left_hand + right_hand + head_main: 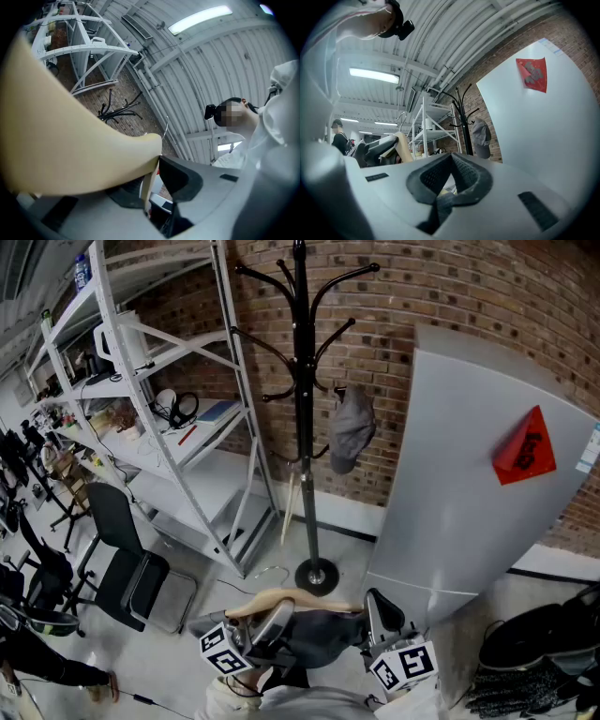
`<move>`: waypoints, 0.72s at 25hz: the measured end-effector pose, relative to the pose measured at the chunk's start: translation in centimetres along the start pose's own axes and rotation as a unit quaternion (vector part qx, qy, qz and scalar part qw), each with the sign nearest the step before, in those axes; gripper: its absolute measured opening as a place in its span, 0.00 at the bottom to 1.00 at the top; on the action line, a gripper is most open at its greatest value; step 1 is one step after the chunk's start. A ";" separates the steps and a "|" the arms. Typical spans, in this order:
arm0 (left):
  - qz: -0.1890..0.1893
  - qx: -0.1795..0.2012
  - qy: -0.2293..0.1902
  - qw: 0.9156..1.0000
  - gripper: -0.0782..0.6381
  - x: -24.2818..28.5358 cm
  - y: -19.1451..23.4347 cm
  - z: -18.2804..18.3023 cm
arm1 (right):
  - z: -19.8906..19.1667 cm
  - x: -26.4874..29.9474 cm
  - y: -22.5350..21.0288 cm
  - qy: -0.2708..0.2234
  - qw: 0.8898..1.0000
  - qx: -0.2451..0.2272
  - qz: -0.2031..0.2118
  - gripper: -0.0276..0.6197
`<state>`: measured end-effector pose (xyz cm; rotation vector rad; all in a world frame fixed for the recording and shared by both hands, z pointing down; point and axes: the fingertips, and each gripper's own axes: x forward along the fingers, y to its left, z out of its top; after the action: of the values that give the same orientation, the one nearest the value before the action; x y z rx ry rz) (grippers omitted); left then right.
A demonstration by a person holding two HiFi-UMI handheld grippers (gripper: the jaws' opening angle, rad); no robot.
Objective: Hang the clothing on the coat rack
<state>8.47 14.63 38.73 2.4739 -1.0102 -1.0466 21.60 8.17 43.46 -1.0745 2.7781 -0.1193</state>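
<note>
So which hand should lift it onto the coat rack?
Left, probably. The left hand-held gripper clamps the wooden hanger, whose hook must go over the coat rack. The right hand-held gripper only pinches the clothing.

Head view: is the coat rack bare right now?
No, a grey cap hangs from a lower hook of the coat rack.

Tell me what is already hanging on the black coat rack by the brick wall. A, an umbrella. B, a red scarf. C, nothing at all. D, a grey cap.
D: a grey cap hangs from one of the lower hooks of the coat rack, just to the right of its pole in the head view, and the right gripper view shows it there too.
</note>
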 end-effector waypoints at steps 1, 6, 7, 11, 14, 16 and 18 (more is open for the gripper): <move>-0.002 -0.002 0.001 1.000 0.25 0.0 0.8 0.3 | -0.3 0.8 -0.1 0.000 1.000 0.000 -0.003 0.08; -0.014 -0.015 0.007 1.000 0.24 0.5 5.5 2.1 | -1.4 5.6 -0.4 0.001 1.000 -0.003 -0.016 0.08; -0.017 -0.019 0.009 1.000 0.24 0.8 6.6 2.6 | -1.5 6.8 -0.5 0.002 1.000 -0.004 -0.019 0.08; -0.033 -0.033 0.018 0.999 0.24 2.3 11.1 4.9 | -1.8 12.0 -1.1 0.005 0.999 -0.010 -0.036 0.08; -0.042 -0.040 0.025 0.998 0.24 3.1 14.3 6.8 | -1.8 15.7 -1.4 0.005 0.999 -0.014 -0.049 0.08; -0.049 -0.042 0.027 0.998 0.24 3.6 16.3 8.2 | -1.7 18.2 -1.4 0.003 0.998 -0.020 -0.054 0.08; -0.054 -0.045 0.028 0.997 0.25 4.2 18.1 9.6 | -1.7 20.6 -1.4 0.004 0.998 -0.023 -0.060 0.08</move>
<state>-5.30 -1.11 38.61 2.4941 -0.8014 -1.0236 7.22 -6.69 42.81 -1.2542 2.7350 -0.0750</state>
